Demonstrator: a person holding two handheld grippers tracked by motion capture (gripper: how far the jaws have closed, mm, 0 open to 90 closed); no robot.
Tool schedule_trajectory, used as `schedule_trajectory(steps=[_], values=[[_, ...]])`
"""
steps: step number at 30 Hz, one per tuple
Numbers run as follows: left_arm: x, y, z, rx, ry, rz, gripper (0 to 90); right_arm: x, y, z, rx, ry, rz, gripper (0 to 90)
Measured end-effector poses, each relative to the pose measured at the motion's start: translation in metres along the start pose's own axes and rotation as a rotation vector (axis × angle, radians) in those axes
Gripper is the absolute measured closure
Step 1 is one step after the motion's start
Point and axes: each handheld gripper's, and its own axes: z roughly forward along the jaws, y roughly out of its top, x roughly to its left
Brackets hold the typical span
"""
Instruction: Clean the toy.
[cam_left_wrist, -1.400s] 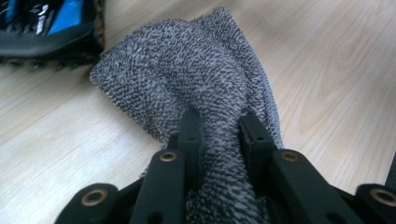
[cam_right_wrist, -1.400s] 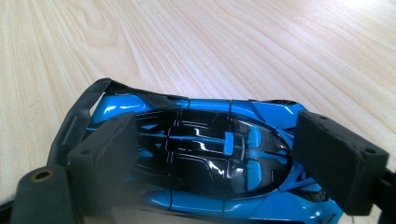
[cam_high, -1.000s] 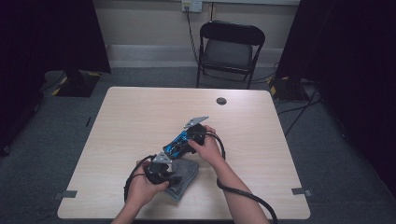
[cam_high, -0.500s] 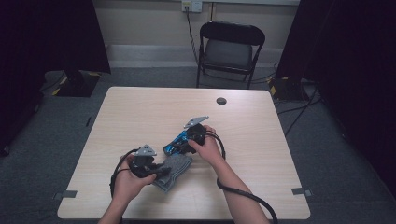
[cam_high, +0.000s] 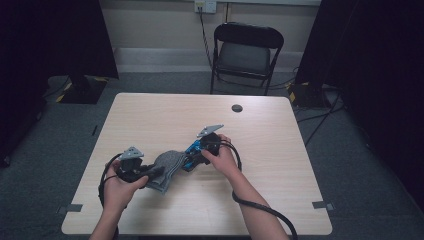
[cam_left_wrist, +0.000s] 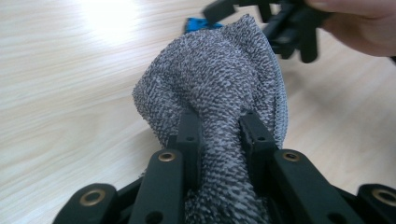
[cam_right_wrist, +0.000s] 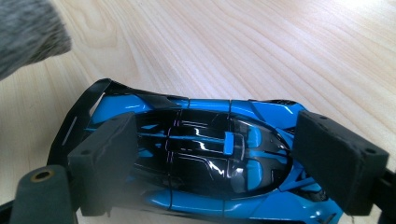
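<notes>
Near the table's (cam_high: 150, 112) front edge, left gripper (cam_left_wrist: 218, 128) is clamped on a bunched grey cloth (cam_left_wrist: 219, 79), held up just beside the blue toy car (cam_right_wrist: 201, 154), likely for wiping it. Right gripper (cam_right_wrist: 212, 161) straddles the car, pads at both ends pinning it on the tabletop so it can't roll.

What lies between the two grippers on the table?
In the high view, a grey cloth spans from the left gripper, which pinches it, toward the right gripper, which holds a blue toy car.
</notes>
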Motion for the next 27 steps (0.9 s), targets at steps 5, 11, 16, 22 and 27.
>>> schedule_trajectory(steps=[5, 11, 16, 22, 27], values=[[0.015, -0.006, 0.003, -0.016, 0.062, -0.025, 72.9, 0.000, 0.000, 0.000, -0.001, 0.001, 0.000, 14.0], [0.028, -0.013, 0.011, -0.006, 0.126, -0.058, 72.9, 0.000, -0.001, 0.000, -0.005, 0.000, 0.000, 14.0], [0.037, -0.017, 0.019, 0.005, 0.151, -0.082, 72.8, 0.000, -0.001, 0.000, -0.009, 0.001, -0.001, 14.0], [0.035, -0.016, 0.026, 0.033, 0.199, -0.044, 73.0, 0.000, -0.001, 0.000, -0.008, 0.000, 0.000, 13.9], [0.026, -0.014, 0.037, 0.094, 0.187, -0.009, 73.1, 0.000, -0.001, 0.000, -0.007, 0.000, 0.000, 14.0]])
